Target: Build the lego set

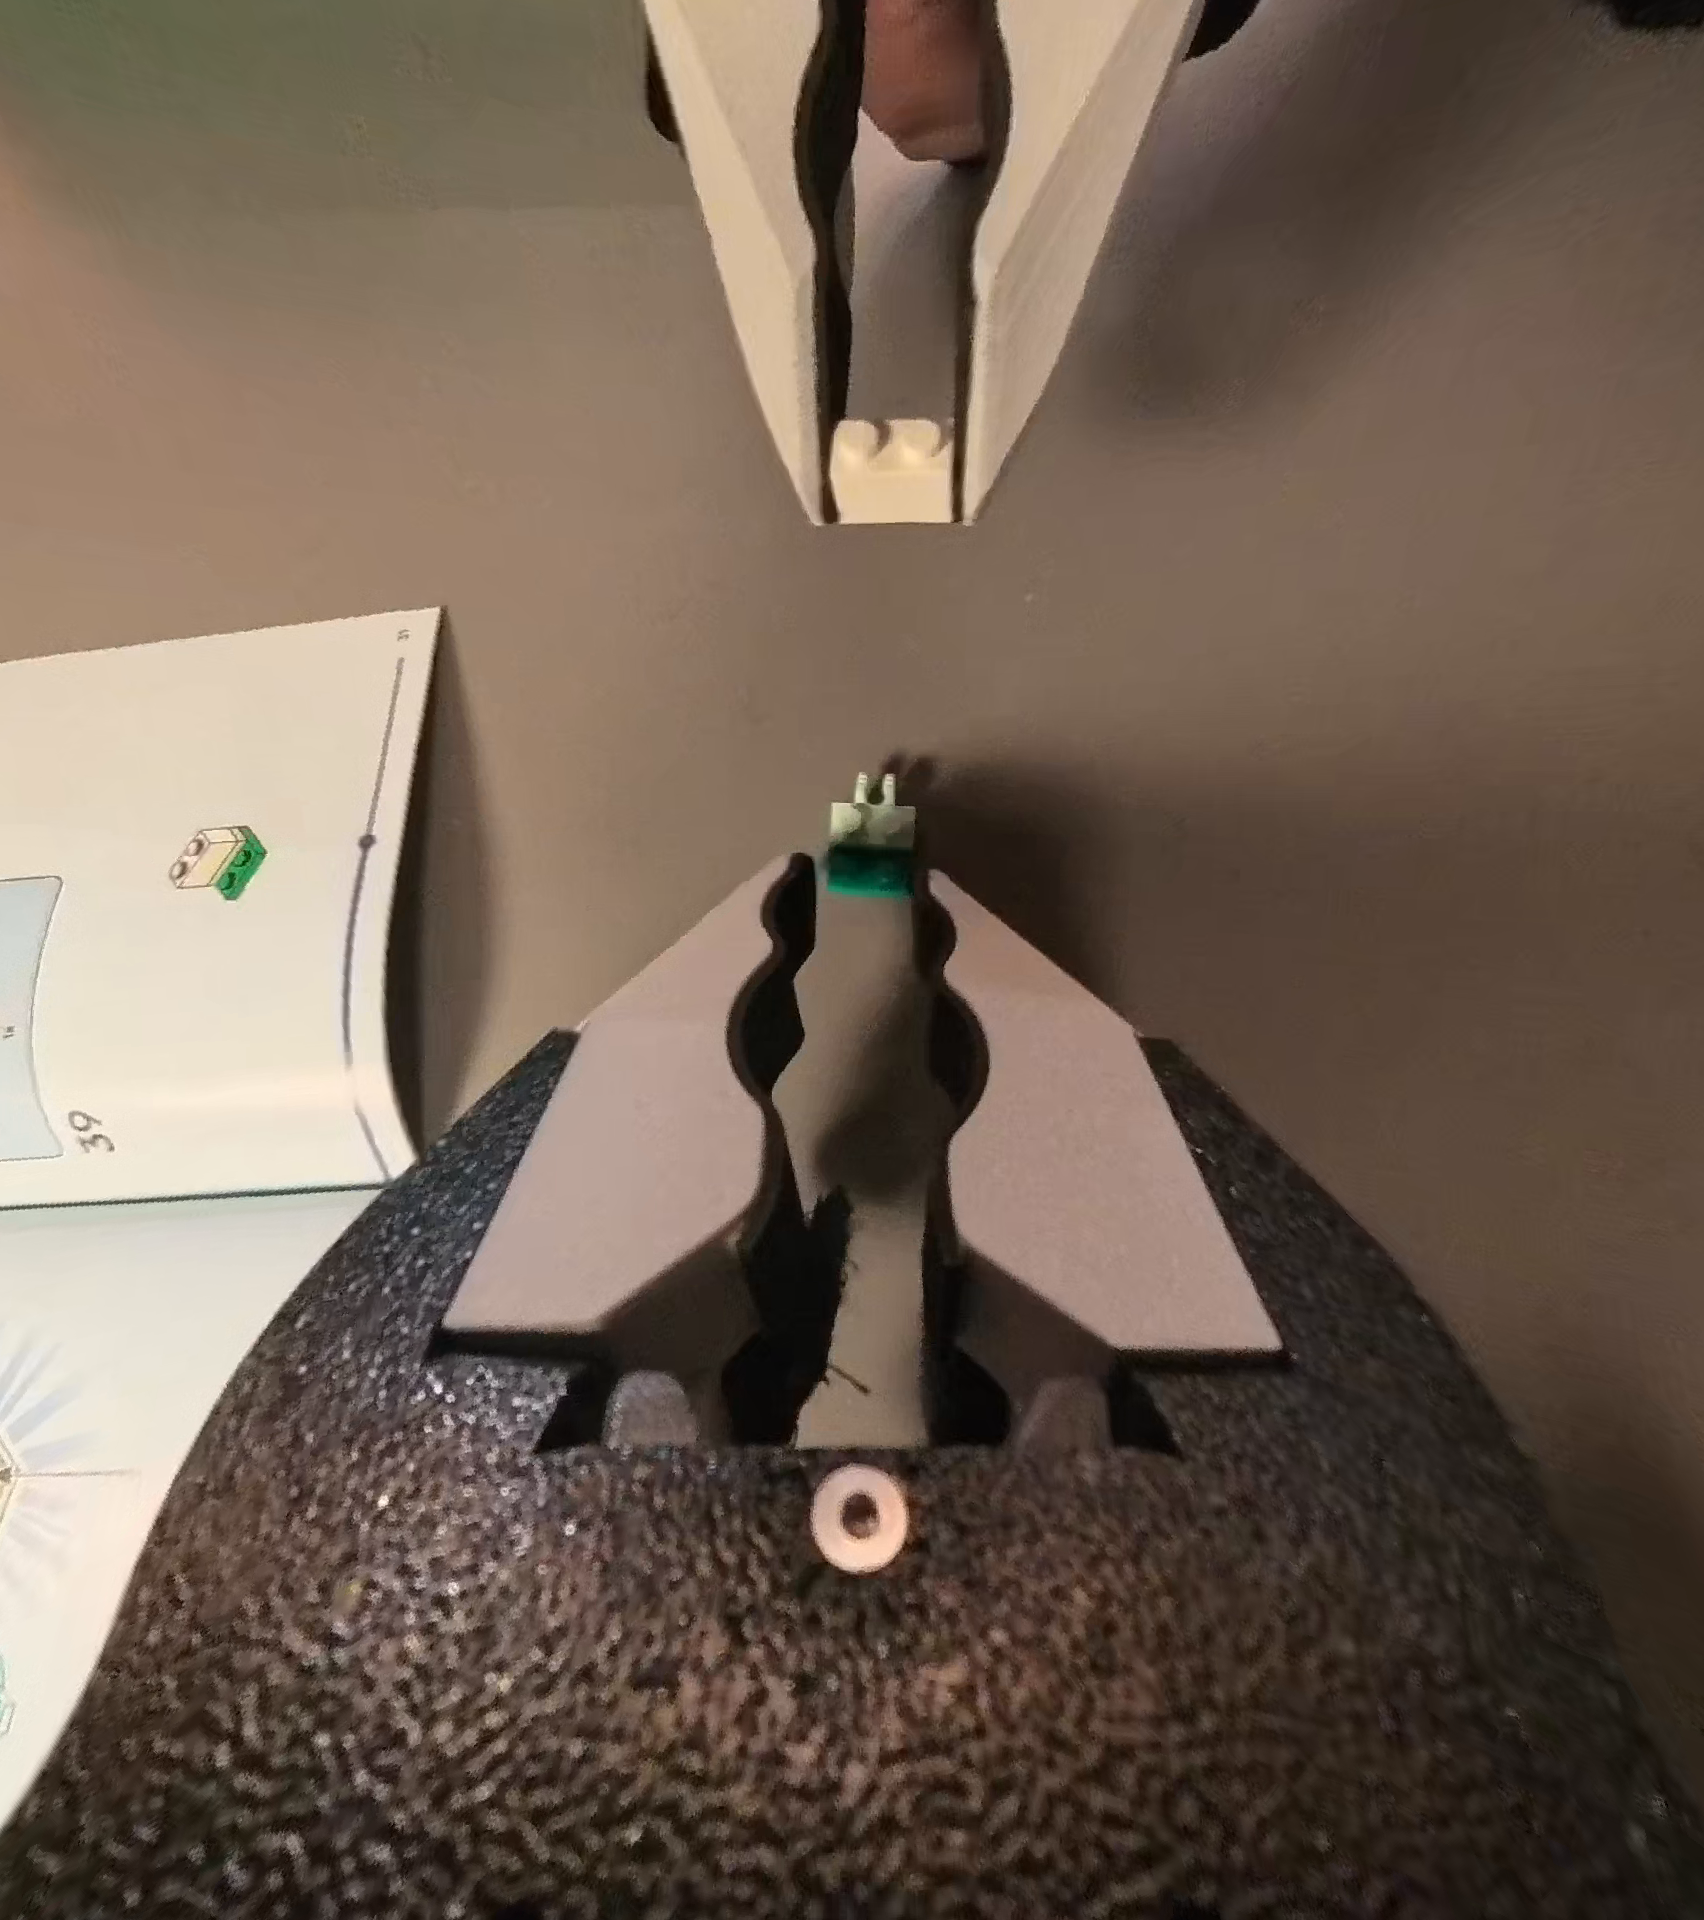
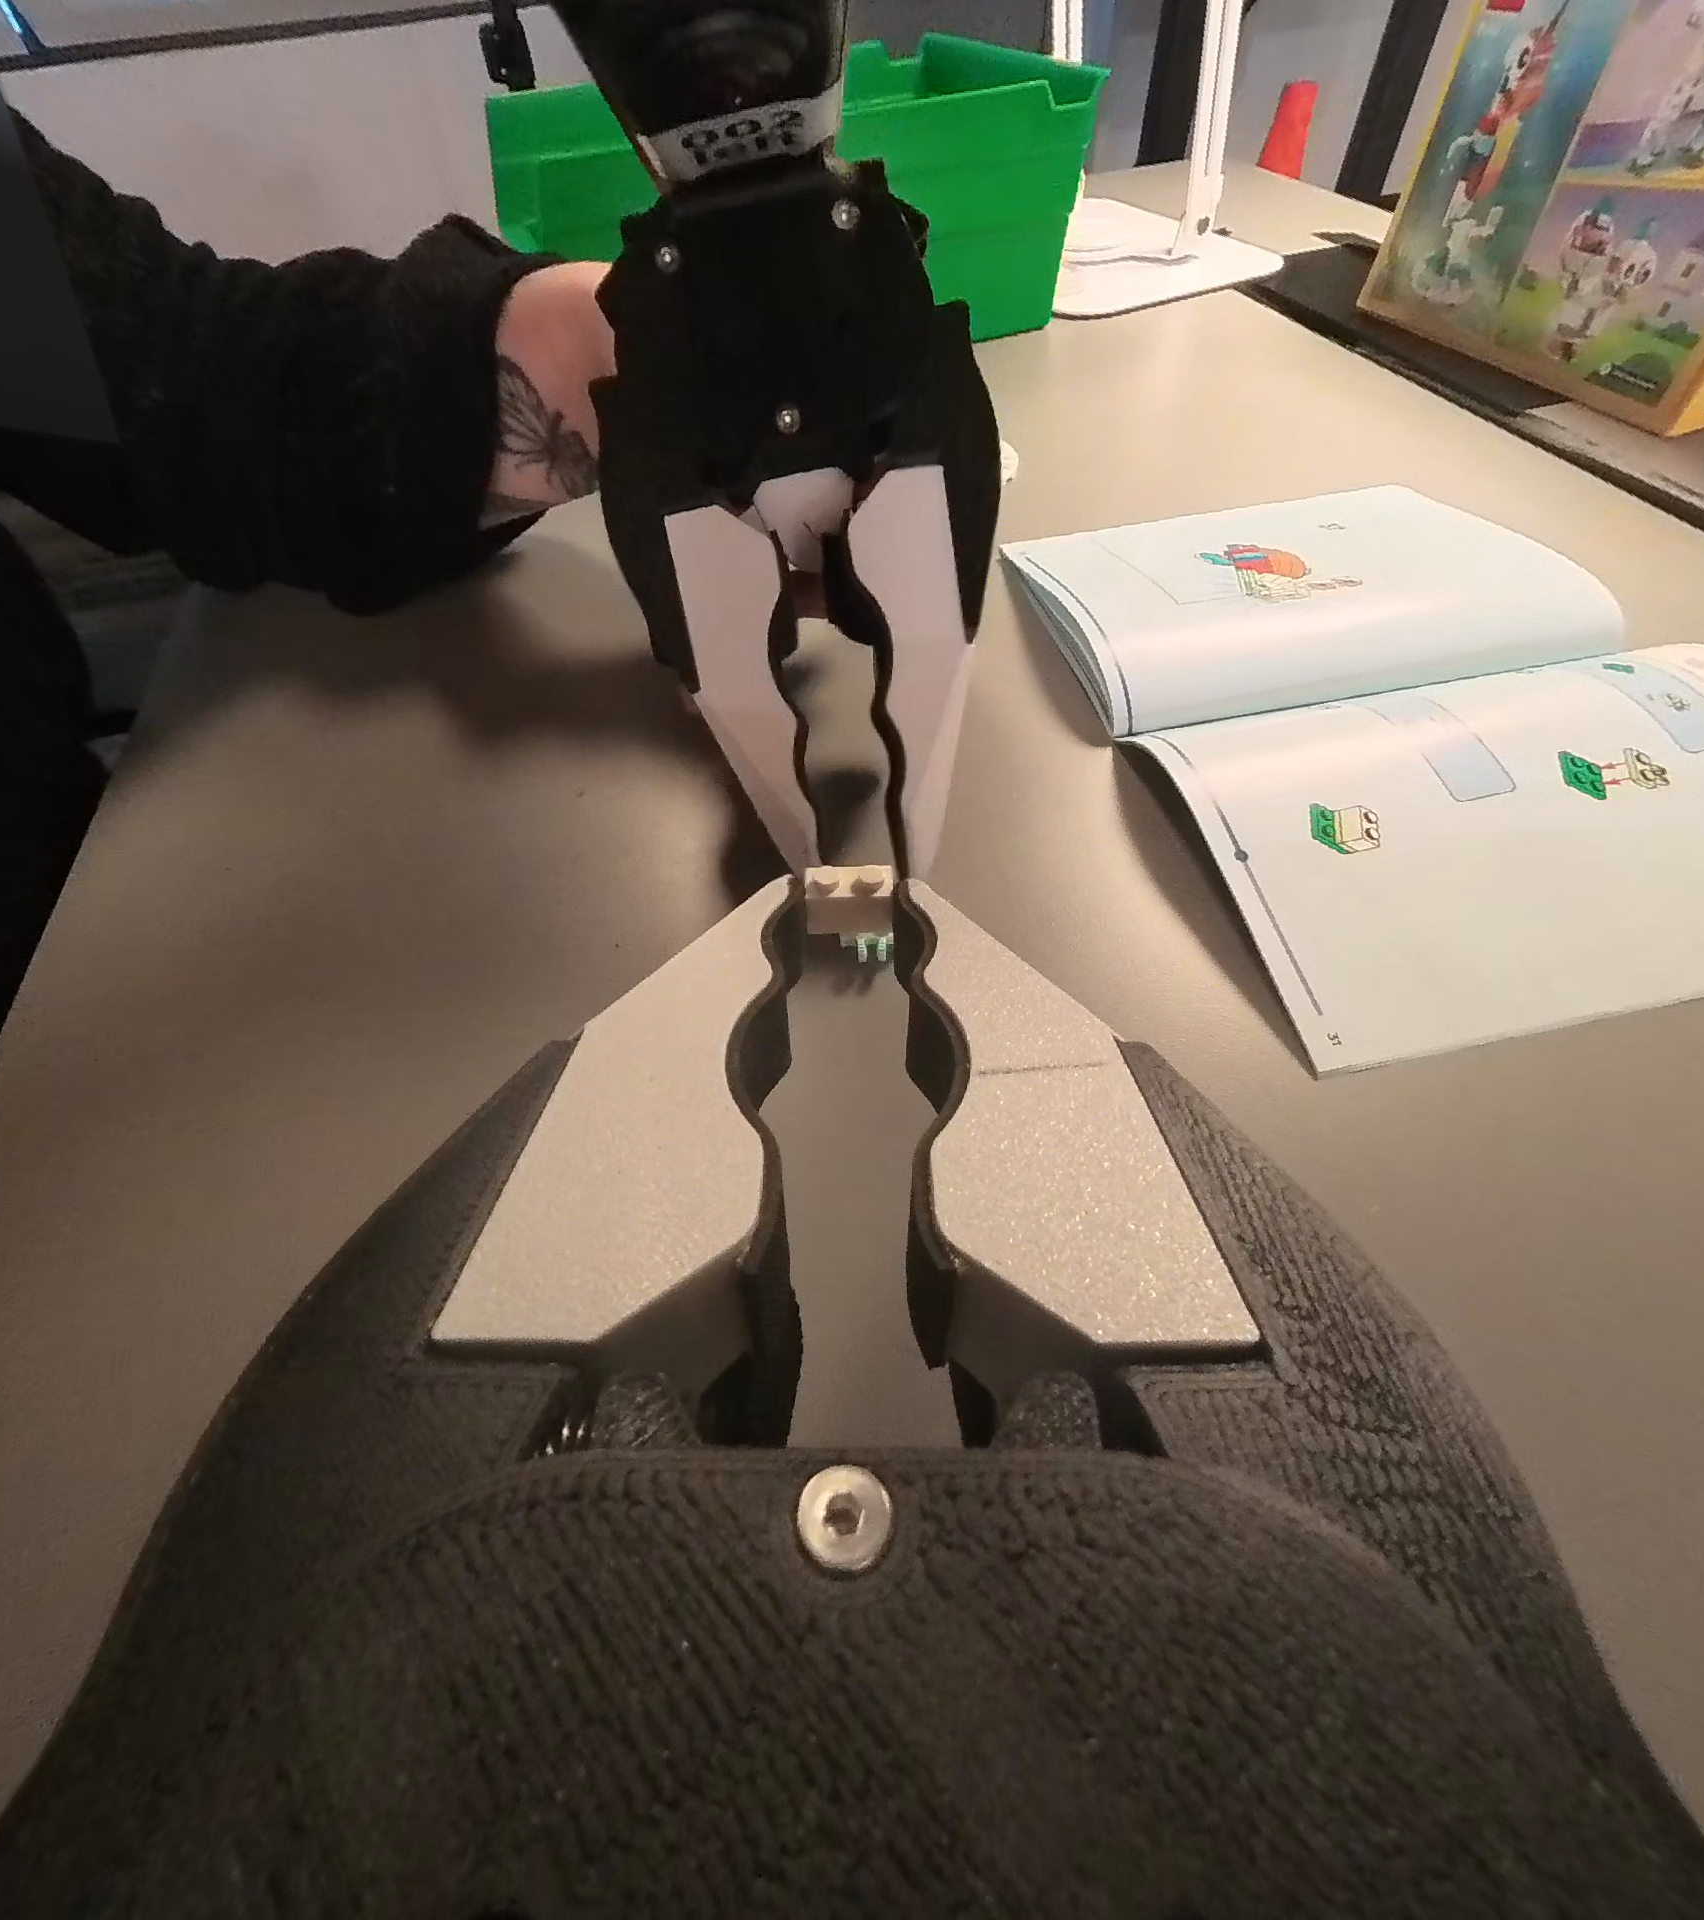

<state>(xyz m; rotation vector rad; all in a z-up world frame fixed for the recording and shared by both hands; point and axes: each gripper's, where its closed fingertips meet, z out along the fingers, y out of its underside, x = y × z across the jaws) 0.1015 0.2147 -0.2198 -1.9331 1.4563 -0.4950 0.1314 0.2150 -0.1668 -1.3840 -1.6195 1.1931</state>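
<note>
Facing tip to tip above a grey worktop [image 2: 235,935], two grippers are seen: the right gripper [image 2: 850,891] has its fingers clamped on a white brick [image 2: 850,900], while the left gripper [image 1: 869,868] pinches a small green-and-pale piece [image 1: 871,847]. An open instruction booklet [image 2: 1471,831] with printed diagrams and page numbers lies beside them. Green bins [image 2: 973,177] and the illustrated set box [image 2: 1596,197] are ranged along the far edge, with bare surface between.
</note>
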